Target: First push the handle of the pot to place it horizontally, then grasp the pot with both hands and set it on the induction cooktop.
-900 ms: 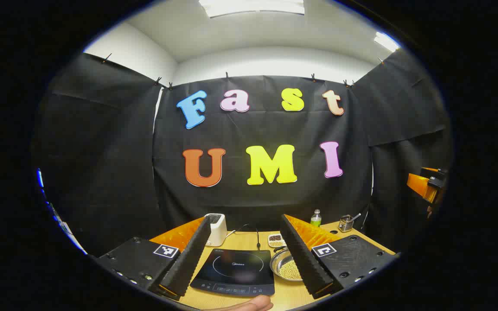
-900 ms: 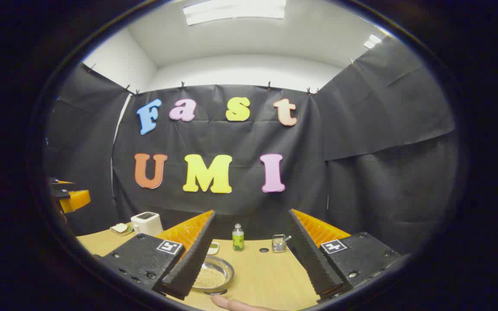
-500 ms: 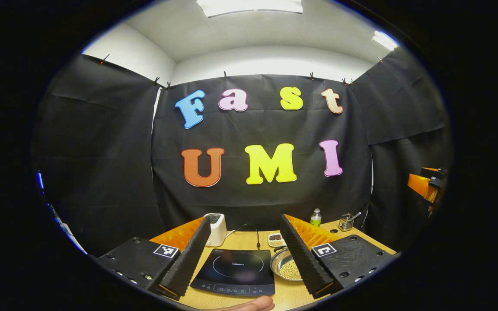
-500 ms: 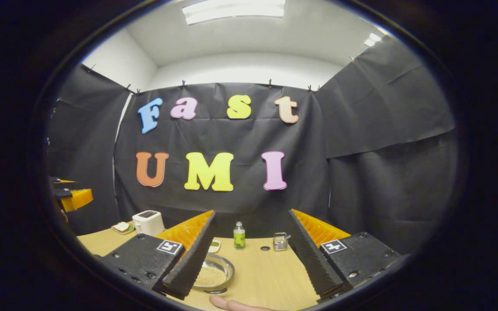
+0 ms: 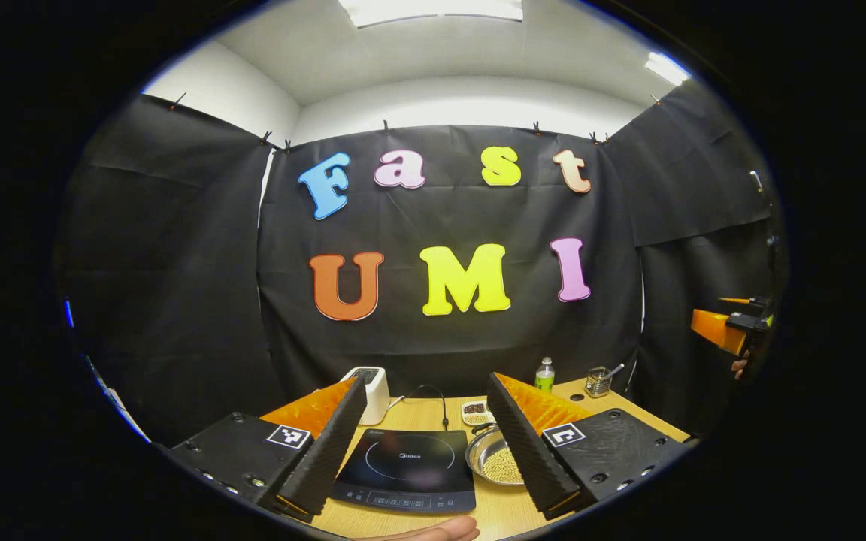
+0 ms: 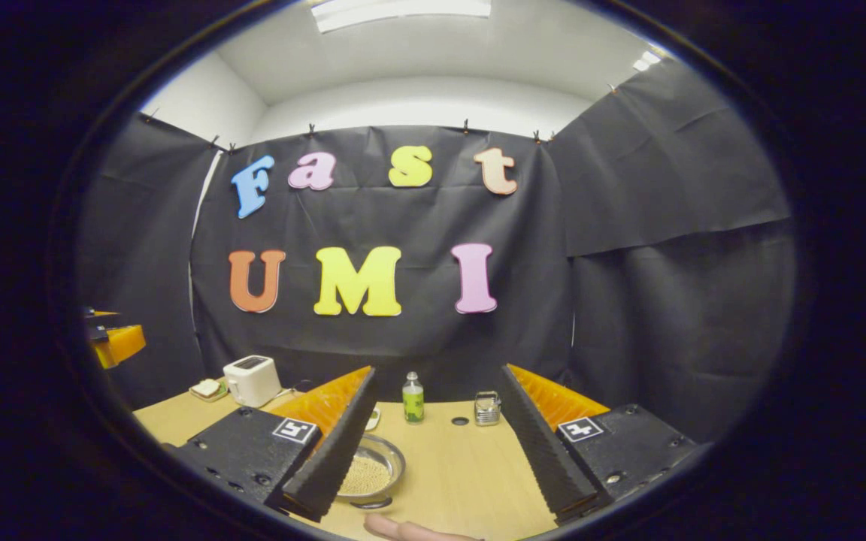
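Both grippers are held above the near edge of the wooden table, pointing toward the black cloth wall. The left gripper has its two fingers spread wide apart with nothing between them; beyond the gap lies the black induction cooktop, flat on the table. Just beside the cooktop's right edge sits a round metal pan containing small pale beans, partly hidden behind the right-hand finger. The pan's handle cannot be made out from here. Behind the cooktop stand a white toaster, a small dish, a green bottle and a small metal holder. The right gripper is likewise spread open and empty, above bare tabletop. In the right gripper view the metal pan lies next to the left-hand finger, partly covered by it, touching neither finger. Farther back are the bottle, the holder, the toaster and a small plate beside it. A fingertip shows at the bottom edge of the left gripper view. The other gripper's orange finger appears at the far right of that view.
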Demonstrator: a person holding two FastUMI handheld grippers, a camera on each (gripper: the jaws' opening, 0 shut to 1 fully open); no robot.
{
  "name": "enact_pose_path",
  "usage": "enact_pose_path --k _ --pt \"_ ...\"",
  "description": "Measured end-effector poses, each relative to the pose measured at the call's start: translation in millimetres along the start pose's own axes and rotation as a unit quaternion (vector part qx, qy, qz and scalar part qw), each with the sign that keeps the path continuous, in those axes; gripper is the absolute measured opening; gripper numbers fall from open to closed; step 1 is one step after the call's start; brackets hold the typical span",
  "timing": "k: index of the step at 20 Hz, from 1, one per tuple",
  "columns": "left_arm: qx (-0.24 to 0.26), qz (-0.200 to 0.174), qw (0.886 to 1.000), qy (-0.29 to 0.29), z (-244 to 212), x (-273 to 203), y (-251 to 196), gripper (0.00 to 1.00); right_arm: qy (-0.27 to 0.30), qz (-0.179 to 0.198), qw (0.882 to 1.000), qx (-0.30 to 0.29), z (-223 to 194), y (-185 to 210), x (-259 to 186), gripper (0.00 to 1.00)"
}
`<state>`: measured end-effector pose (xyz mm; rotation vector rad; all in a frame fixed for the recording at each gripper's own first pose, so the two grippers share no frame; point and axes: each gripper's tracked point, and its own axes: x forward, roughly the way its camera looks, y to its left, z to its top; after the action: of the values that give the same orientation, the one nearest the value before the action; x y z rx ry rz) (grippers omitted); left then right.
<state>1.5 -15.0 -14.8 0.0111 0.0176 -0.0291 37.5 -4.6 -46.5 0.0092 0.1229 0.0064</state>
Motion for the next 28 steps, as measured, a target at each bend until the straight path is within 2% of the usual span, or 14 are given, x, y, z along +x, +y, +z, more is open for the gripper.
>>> enact_pose_path --k 7,10,12,13,14,15,16,17,20,22,23,25,28 --pt "0.003 -0.002 1.000 -0.009 1.6 -14.9 -10.4 0.96 0.078 0.042 0.996 -0.003 -66.0 21.4 26.2 0.99" --pt "-0.006 -0.007 1.000 -0.009 -0.9 -20.5 -15.6 0.96 0.123 0.061 0.990 0.017 -97.0 34.1 35.1 0.90" --pt "-0.008 -0.013 1.000 -0.007 -3.6 -22.9 -19.3 0.96 0.157 0.076 0.984 0.023 -121.6 45.3 40.8 0.75" --pt "-0.004 -0.014 1.000 -0.007 -3.7 -23.9 -19.0 0.96 0.176 0.081 0.981 0.023 -134.7 48.9 43.3 0.58" --pt "0.000 -0.013 1.000 -0.006 -4.6 -24.7 -17.1 0.96 0.194 0.082 0.977 0.023 -147.6 52.2 46.1 0.49" --pt "0.004 -0.012 1.000 -0.006 -6.1 -25.7 -15.8 0.96 0.213 0.086 0.973 0.021 -161.2 56.5 47.6 0.34" --pt "0.007 -0.012 1.000 -0.005 -7.7 -25.5 -14.9 0.96 0.228 0.091 0.969 0.015 -173.8 62.0 49.9 0.27" --pt "0.010 -0.011 1.000 -0.004 -9.0 -26.7 -14.0 0.96 0.239 0.091 0.967 0.015 -182.9 63.8 50.3 0.05" --pt "0.014 -0.006 1.000 -0.002 -14.1 -27.8 -7.4 0.96 0.276 0.106 0.955 0.012 -211.8 79.1 49.8 0.04" --pt "0.007 -0.004 1.000 0.000 -17.8 -25.9 -4.7 0.96 0.311 0.131 0.941 0.016 -235.0 97.1 44.1 0.01" --pt "0.005 -0.005 1.000 0.002 -19.0 -25.3 -3.9 0.96 0.326 0.138 0.935 0.008 -246.7 102.1 40.7 0.04" --pt "0.010 -0.002 1.000 0.007 -24.8 -24.1 0.6 0.96 0.346 0.152 0.926 -0.010 -266.3 111.6 37.4 0.01" --pt "0.020 0.005 1.000 0.013 -31.9 -22.1 5.6 0.96 0.387 0.190 0.902 -0.018 -296.8 138.1 23.1 0.04"
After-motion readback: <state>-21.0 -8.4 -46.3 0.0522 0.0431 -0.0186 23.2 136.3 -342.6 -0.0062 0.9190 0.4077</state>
